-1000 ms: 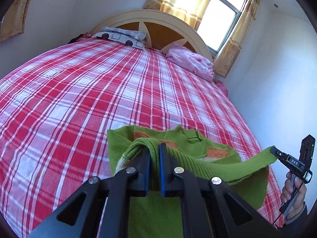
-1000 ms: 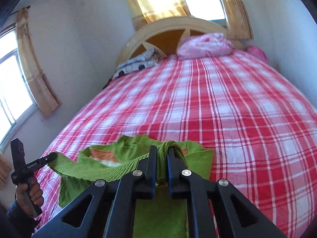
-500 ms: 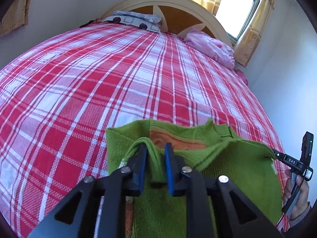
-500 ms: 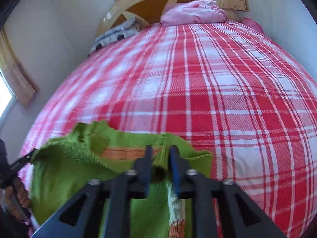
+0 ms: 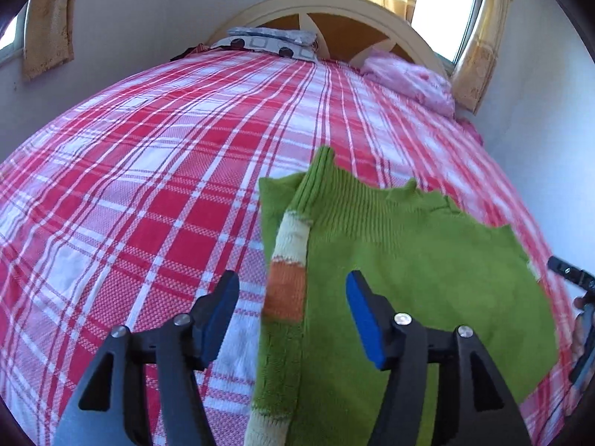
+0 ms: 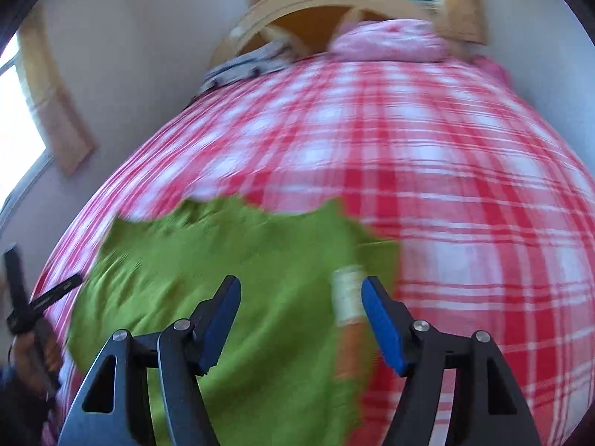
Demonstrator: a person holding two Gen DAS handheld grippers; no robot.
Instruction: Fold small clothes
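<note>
Both fingers just let go; sweater (image 5: 409,260) flat (bedspread (image 5: 148,186) free beyond).

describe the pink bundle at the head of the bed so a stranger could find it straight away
Start at the red and white checked bed and follow it up to the arched wooden headboard. Two soft things lie against it: a grey and white patterned pillow and, nearer the curtained window, the pink bundle. It alone is plain pale pink and crumpled.
</note>
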